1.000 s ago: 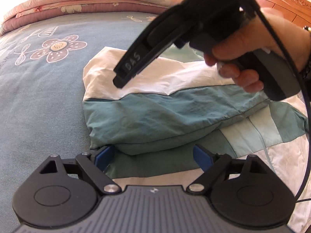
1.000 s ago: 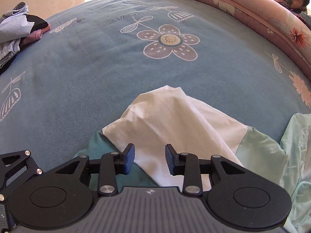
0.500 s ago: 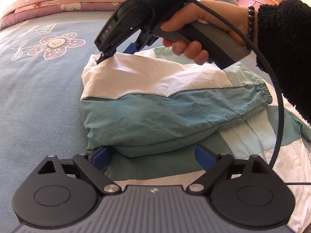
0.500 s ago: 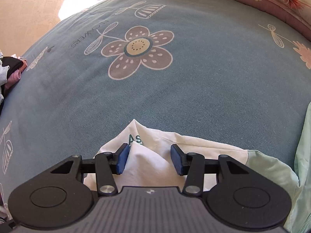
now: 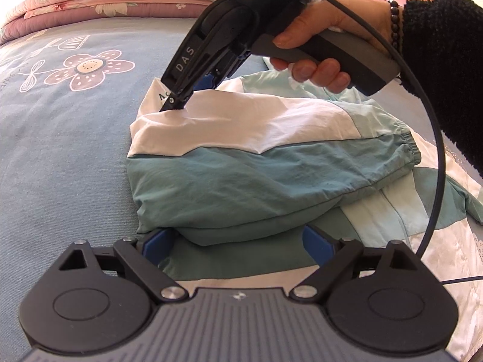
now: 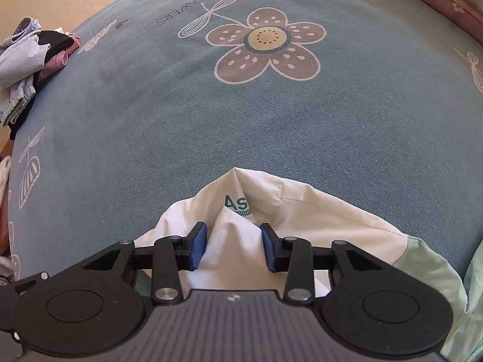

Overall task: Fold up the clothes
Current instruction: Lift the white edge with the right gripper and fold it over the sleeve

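jacket: white and teal jacket [image 5: 271, 163] lies on the blue flowered bedspread [image 5: 60, 150], one sleeve folded across the body, cuff end toward the right of the left wrist view
right gripper: right gripper [image 6: 234, 247] was up in the air over the sleeve a second ago; now it's down at the far white corner near the printed letters, pointing steeply into the fabric
right fingers: blue pads [image 6: 199, 246] straddle a raised ridge of white cloth; jaws closing at this moment, opened wider half a second back, narrowing again. Cloth is between them, pads look to be at the fabric's flanks but not yet squeezing it flat, so I'd call it not gripped yet
left gripper: left gripper [image 5: 238, 242] hasn't shifted, same spot at the near teal edge of the sleeve as a second ago
left fingers: spread wide, released, a bulge of teal fabric sitting between the pads [image 5: 158, 242] with nothing clamped
hand: person's hand [image 5: 317, 45] in a black sleeve holds the right tool's handle, cable trailing down the right side
other clothes: small pile of clothes [image 6: 27, 63] at the far left edge of the bed, well apart from the jacket
meaning: right side has picked its grab point at the shoulder corner; judging by that, next step is a pinch there and a fold over
risk: thin slippery cloth, the ridge may slip out if the pinch catches only the top layer
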The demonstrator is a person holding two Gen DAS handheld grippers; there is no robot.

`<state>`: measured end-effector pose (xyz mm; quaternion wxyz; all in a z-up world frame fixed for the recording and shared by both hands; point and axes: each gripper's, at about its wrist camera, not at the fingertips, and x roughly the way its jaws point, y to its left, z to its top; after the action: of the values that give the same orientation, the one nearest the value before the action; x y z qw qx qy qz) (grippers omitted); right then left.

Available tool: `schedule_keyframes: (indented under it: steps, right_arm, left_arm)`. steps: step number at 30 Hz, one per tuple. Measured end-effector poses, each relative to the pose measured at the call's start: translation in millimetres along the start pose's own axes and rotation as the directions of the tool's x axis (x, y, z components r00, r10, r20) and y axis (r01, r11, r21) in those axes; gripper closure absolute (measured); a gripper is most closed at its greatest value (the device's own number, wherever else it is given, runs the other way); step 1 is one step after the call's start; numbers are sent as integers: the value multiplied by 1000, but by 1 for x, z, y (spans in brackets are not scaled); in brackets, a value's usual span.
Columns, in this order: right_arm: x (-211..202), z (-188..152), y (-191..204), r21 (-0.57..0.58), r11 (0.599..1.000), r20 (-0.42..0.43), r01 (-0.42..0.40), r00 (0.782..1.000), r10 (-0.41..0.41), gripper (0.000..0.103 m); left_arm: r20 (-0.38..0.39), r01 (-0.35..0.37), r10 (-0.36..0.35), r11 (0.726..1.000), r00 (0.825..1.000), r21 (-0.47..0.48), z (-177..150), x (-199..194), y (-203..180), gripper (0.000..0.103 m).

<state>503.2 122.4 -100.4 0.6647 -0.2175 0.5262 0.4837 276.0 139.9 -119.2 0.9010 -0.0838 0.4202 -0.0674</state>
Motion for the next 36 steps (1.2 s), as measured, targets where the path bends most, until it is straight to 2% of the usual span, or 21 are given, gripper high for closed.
schedule_keyframes:
  steps: [2, 4, 7, 10, 12, 14, 15, 19, 22, 24, 25, 31, 36]
  right_arm:
    - [-7, -6, -3, -3, 1000, 0, -10, 1000, 10, 66]
    - [-18, -17, -18, 75, 997, 32, -29, 999, 27, 66]
    - [-22, -37, -39, 188, 976, 60, -114, 993, 104, 65]
    - [-26, -47, -41, 182, 975, 65, -123, 991, 113, 62]
    - [-34, -44, -38, 162, 981, 96, -111, 991, 96, 47]
    - [-41, -35, -38, 165, 980, 140, -108, 986, 85, 38]
    - [-42, -30, -40, 180, 977, 162, -113, 983, 83, 37]
    - [-33, -14, -50, 267, 954, 205, -140, 975, 86, 37]
    - [-18, -16, -38, 196, 979, 97, -52, 995, 33, 44]
    - [-21, -26, -34, 156, 986, 90, -66, 995, 53, 56]
    - [-25, -31, -34, 148, 986, 96, -76, 993, 62, 57]
    - [-38, -45, -39, 156, 982, 117, -108, 989, 91, 58]
    - [-23, -32, -52, 259, 946, 190, -195, 970, 148, 52]
  left_arm:
    - [1, 4, -4, 1000, 1000, -2, 0, 0, 1, 11]
    - [2, 8, -8, 1000, 1000, -4, 0, 0, 1, 11]
    - [3, 11, -11, 1000, 1000, -4, 0, 0, 2, 11]
    - [3, 13, -13, 1000, 1000, -7, 0, 1, 3, 11]
    - [4, 12, -12, 1000, 1000, -7, 0, 2, 2, 11]
    - [2, 9, -9, 1000, 1000, -7, 0, 3, 2, 11]
    - [2, 7, -7, 1000, 1000, -5, 0, 3, 1, 11]
    - [1, 3, -3, 1000, 1000, 0, 0, 4, -1, 10]
    - [1, 4, -4, 1000, 1000, -2, 0, 4, -1, 10]
    - [2, 5, -5, 1000, 1000, -3, 0, 4, 0, 10]
    - [2, 6, -6, 1000, 1000, -4, 0, 4, 0, 10]
    - [3, 8, -8, 1000, 1000, -8, 0, 4, 0, 10]
    - [4, 11, -11, 1000, 1000, -11, 0, 4, 1, 10]
